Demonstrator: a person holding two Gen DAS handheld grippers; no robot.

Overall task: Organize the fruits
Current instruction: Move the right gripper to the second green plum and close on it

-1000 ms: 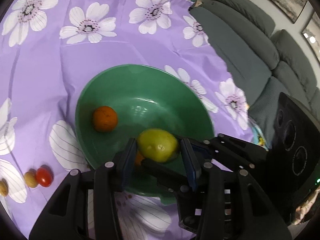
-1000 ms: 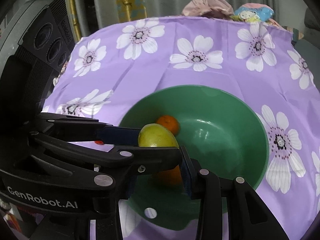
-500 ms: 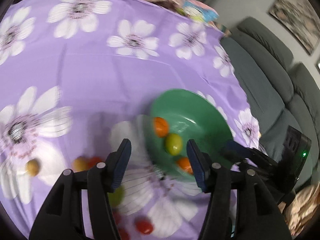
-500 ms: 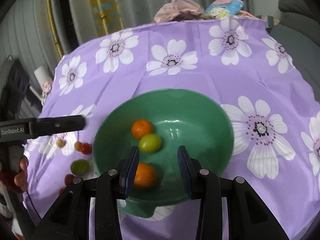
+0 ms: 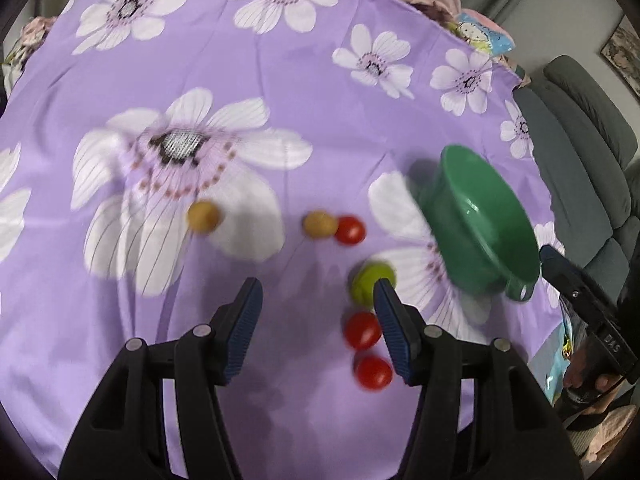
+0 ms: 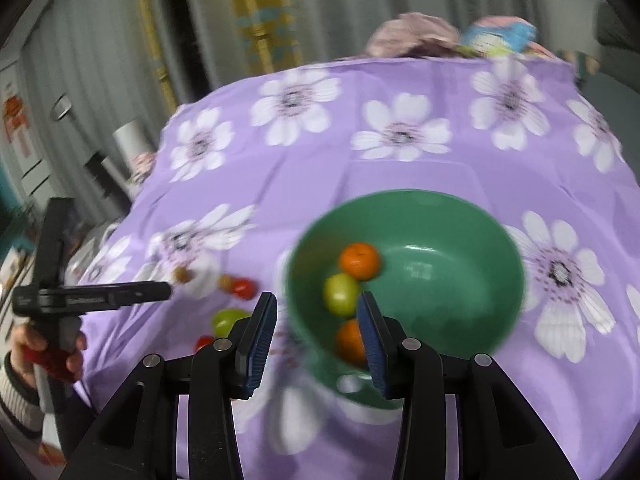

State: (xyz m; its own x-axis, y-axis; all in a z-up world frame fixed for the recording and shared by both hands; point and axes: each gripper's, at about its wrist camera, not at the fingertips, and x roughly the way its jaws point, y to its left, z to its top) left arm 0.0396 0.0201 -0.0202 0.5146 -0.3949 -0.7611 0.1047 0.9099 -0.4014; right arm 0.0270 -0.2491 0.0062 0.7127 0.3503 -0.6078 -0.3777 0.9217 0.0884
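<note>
While hovering over cloth left of green bowl (image 5: 484, 224), left gripper (image 5: 318, 312) spread, empty; green fruit (image 5: 370, 282) beside bowl, touching finger, could roll if bumped. Right gripper (image 6: 318, 330) spread above bowl w/ two oranges (image 6: 359, 261), green fruit.

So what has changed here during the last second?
The left tongs let go of the green fruit, which now lies in the green bowl beside two oranges. They then swung left over the loose fruit on the purple cloth, open and empty. The right tongs pulled back, open. The bowl stayed put.
</note>
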